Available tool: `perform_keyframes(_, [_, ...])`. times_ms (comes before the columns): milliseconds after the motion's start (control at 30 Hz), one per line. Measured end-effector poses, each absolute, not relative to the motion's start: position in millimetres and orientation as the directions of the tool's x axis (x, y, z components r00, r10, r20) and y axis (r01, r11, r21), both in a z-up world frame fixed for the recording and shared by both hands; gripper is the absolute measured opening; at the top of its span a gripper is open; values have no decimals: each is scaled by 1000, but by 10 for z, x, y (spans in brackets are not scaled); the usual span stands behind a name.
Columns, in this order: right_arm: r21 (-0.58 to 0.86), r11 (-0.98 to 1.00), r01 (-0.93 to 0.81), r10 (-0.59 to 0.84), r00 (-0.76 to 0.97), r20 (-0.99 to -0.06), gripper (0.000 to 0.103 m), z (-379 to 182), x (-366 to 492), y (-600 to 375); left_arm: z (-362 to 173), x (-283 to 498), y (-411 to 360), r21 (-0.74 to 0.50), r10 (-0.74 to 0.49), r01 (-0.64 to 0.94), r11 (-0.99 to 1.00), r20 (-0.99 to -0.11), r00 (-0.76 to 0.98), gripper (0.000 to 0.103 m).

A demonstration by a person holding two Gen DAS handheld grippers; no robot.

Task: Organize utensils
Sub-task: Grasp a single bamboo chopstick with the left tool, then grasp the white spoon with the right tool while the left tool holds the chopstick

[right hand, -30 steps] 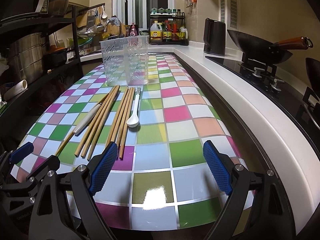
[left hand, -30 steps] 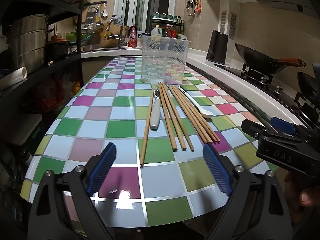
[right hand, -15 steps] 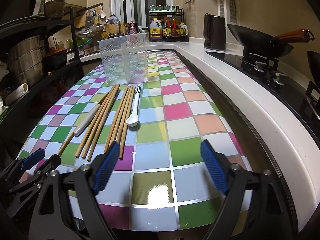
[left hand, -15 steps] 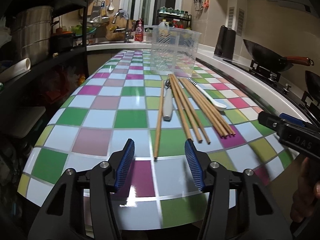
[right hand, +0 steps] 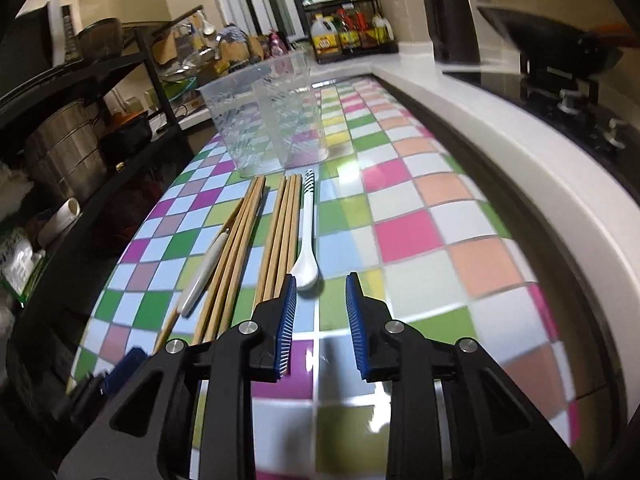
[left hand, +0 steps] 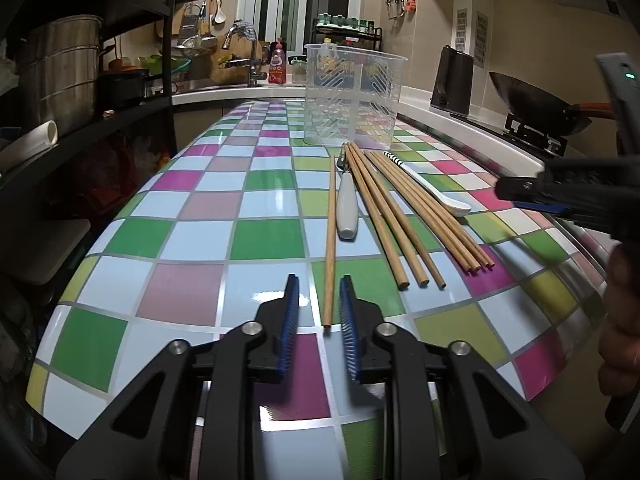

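Chopsticks — slim, tan wood — lie between white utensils; both hand-held grippers part-open, empty.

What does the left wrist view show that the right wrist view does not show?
Only the left wrist view shows the single chopstick's near end between the left gripper's open pads. Only the right wrist view shows the right gripper open just short of the white spoon's bowl. Both show the clear plastic holder, the chopstick bundles and the white-handled utensil.
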State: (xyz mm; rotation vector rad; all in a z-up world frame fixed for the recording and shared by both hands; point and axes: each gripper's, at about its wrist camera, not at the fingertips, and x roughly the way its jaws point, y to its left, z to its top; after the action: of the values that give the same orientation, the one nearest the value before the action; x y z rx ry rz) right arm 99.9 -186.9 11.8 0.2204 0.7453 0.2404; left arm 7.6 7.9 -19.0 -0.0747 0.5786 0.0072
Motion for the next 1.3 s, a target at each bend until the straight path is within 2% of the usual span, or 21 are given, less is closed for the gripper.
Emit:
perform_keyframes(67, [341,933,-113,325,670,-667,28,34,1153,-1846,-195,67,127,-70,-12,-32,997,-546,838,7])
perform_keyframes(200, [395,917,-58,333,657,-677,29,-65,1331,-1794,-194,32,190,-81,-19,-30,996,-545,838,5])
perform_keyframes(567, [393,919,30,280,653,-704,28,-173,1381,-1707,-217,12,182,-65,-24,-13,998,-544,838,5])
perform_keyframes(667, [401,915,50,269,664,-697,24,-188,1344,-1708,-218,7,177,-57,-20,-14,998,-542,840,5])
perform_keyframes(733, [403,913,55,267,668,-695,16,-198,1320,-1700,-224,3,174,-52,-17,-13,999,-542,840,5])
perform_keyframes(800, [406,912,56,267,671,-692,12,-209,1300,-1691,-222,6,176,-50,-19,-10,999,-542,840,6])
perform_keyframes(967, [367,930,31,248,685,-685,12,-203,1265,-1647,-221,19,171,-37,-16,-5,999,-544,839,6])
perform_keyframes(1300, [220,972,82,92,730,-678,10,-179,1037,-1752,-239,13,146,-21,-5,-7,1000,-529,849,6])
